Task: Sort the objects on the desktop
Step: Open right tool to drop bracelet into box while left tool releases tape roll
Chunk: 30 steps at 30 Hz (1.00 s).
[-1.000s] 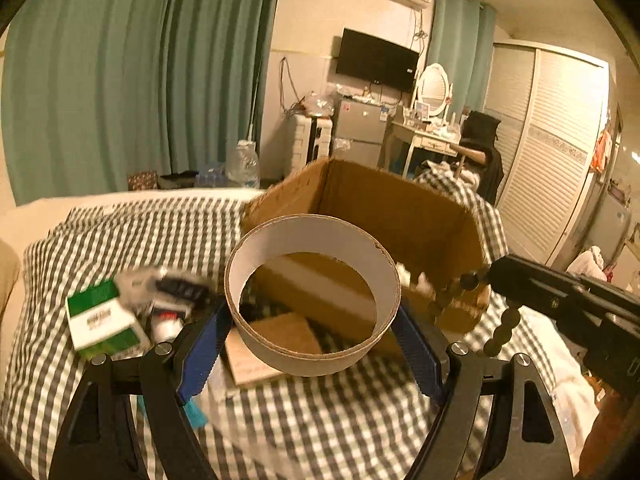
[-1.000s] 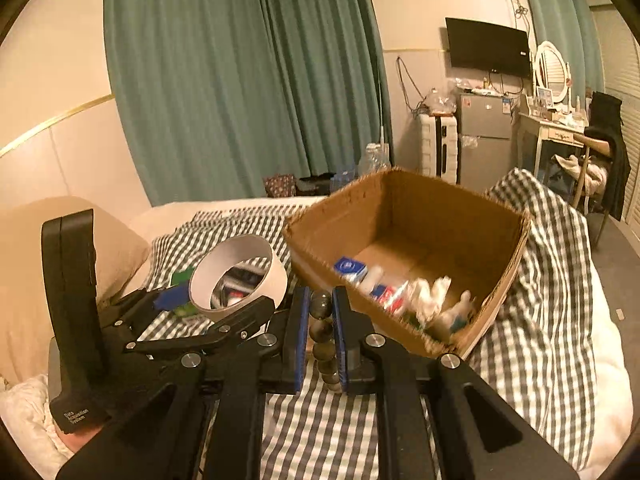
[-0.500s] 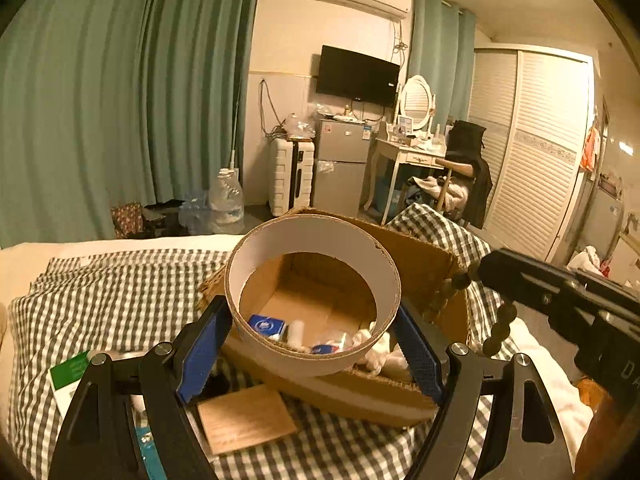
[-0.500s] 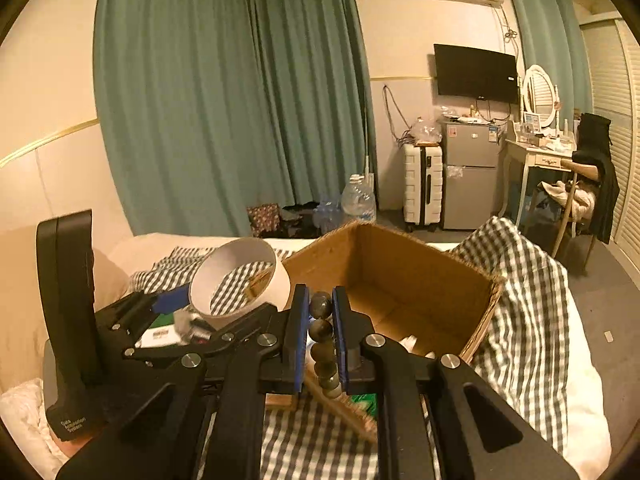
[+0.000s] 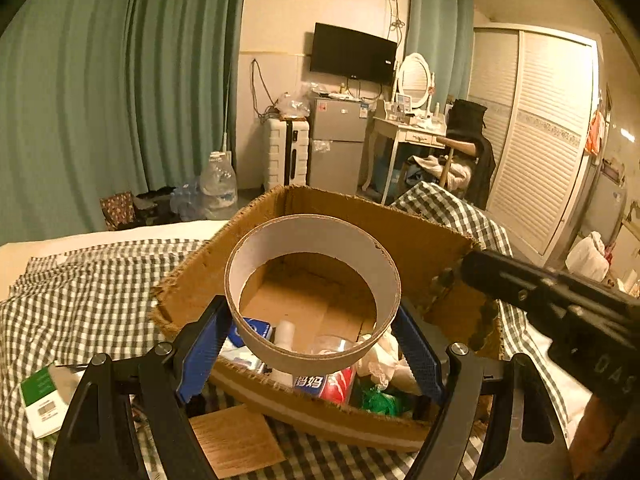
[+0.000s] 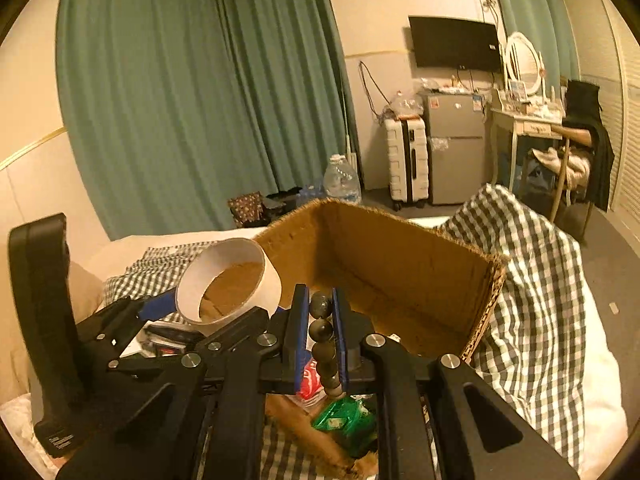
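My left hand-held gripper [image 5: 312, 340] is clamped on a cardboard ring [image 5: 313, 292], holding it above the near wall of the box [image 5: 420, 240] on the bed [image 5: 80, 300]. My right hand-held gripper [image 6: 321, 336] is clamped on a string of dark beads [image 6: 322, 332], also over the box's near edge.

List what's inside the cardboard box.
In the box: a blue packet, white bottle, red tube, crumpled tissue, green wrapper. The ring and near wall hide the rest.
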Tool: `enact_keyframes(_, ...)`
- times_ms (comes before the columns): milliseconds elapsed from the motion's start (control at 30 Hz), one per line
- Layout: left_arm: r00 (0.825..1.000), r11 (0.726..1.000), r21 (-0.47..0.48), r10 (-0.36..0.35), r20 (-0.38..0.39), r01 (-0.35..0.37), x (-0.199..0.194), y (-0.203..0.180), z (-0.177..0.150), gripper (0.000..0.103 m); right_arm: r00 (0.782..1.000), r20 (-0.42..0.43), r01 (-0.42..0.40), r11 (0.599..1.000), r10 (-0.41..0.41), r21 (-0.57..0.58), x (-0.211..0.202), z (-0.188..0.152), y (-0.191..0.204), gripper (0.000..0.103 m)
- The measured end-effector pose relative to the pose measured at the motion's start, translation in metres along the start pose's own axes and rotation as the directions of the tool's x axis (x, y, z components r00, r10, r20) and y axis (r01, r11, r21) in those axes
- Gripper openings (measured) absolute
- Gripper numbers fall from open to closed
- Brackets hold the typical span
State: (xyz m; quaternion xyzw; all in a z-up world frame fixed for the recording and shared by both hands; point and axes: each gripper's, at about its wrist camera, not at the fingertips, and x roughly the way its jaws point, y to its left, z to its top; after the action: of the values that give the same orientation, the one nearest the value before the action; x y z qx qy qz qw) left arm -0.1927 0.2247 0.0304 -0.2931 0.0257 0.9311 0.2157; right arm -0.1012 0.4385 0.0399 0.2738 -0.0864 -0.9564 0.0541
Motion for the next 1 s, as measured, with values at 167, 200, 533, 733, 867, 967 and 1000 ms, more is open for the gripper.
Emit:
enact_keyframes(167,1.000,1.000,0.009,0.007,-0.015,-0.007,0.026,-0.004,0.001,0.083,0.999,-0.030,0.021,0.999,-0.020,0.030,0.026,-0.002,-0.016,0.011)
enact_keyframes(200,1.000,1.000,0.007,0.009,-0.016,-0.009,0.029,-0.004,0.000,0.083,0.999,-0.036,0.020,0.999,-0.019,0.041,0.030,-0.001,-0.020,0.011)
enact_keyframes(533,0.999,0.999,-0.031,0.032,-0.010,-0.032,0.083,-0.002,0.022,0.083,0.994,-0.081,0.084,0.993,-0.077,0.081,0.075,0.006,-0.048,0.011)
enact_keyframes(733,0.998,0.995,-0.094,0.023,-0.059,-0.028,0.107,0.002,0.034,0.084,0.994,-0.063,0.100,0.989,-0.093,0.108,0.077,0.012,-0.057,0.025)
enact_keyframes(867,0.995,0.997,-0.040,0.059,-0.075,-0.062,0.106,-0.004,0.033,0.094,0.993,-0.025,0.117,0.984,-0.115,0.134,0.066,0.011,-0.059,0.055)
enact_keyframes(967,0.996,0.998,-0.020,0.060,-0.068,-0.061,0.104,-0.008,0.032,0.099,0.992,-0.030,0.123,0.984,-0.121,0.131,0.065,0.011,-0.057,0.055)
enact_keyframes(1000,0.996,0.998,-0.019,0.062,-0.069,-0.063,0.103,-0.009,0.031,0.099,0.993,-0.030,0.121,0.984,-0.118,0.131,0.065,0.012,-0.057,0.055)
